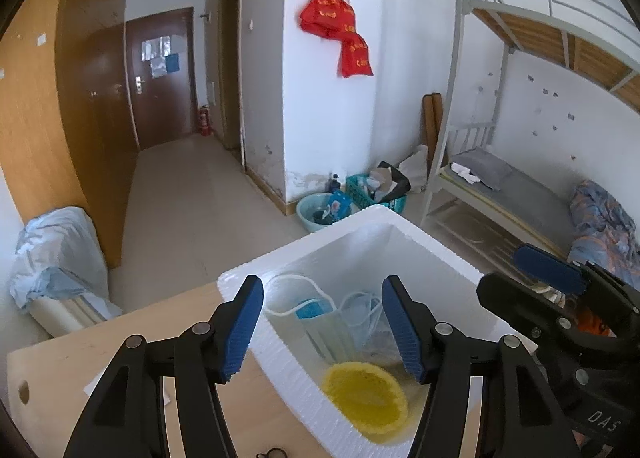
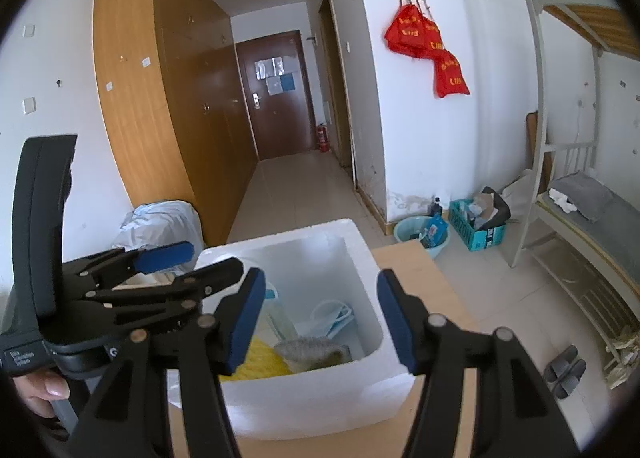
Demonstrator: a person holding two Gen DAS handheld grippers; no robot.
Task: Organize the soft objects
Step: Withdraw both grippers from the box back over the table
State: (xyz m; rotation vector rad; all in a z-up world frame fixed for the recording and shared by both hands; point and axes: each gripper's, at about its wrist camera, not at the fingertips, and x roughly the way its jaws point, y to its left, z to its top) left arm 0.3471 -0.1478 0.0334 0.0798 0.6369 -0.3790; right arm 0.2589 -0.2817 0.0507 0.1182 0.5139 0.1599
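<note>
A white foam box (image 1: 280,358) (image 2: 320,390) stands on a wooden table (image 1: 60,370). Inside lie a round yellow sponge cloth (image 1: 366,394) (image 2: 264,362), several pale blue face masks (image 1: 320,318) (image 2: 334,318) with white ear loops, and a grey-green scrub pad (image 2: 312,352). My left gripper (image 1: 320,286) hovers over the box's near left wall, open, with nothing between its blue pads. My right gripper (image 2: 322,276) hangs open over the box's near right corner, also holding nothing. Each gripper shows in the other's view: the right (image 1: 548,270), the left (image 2: 168,254).
A person's fingers (image 2: 44,390) hold the left gripper's handle. On the floor beyond the table are a teal basin (image 1: 316,213), a teal crate (image 1: 360,189), a plastic-covered bundle (image 1: 60,258) and slippers (image 2: 566,372). A metal bunk bed (image 1: 520,193) stands at the right.
</note>
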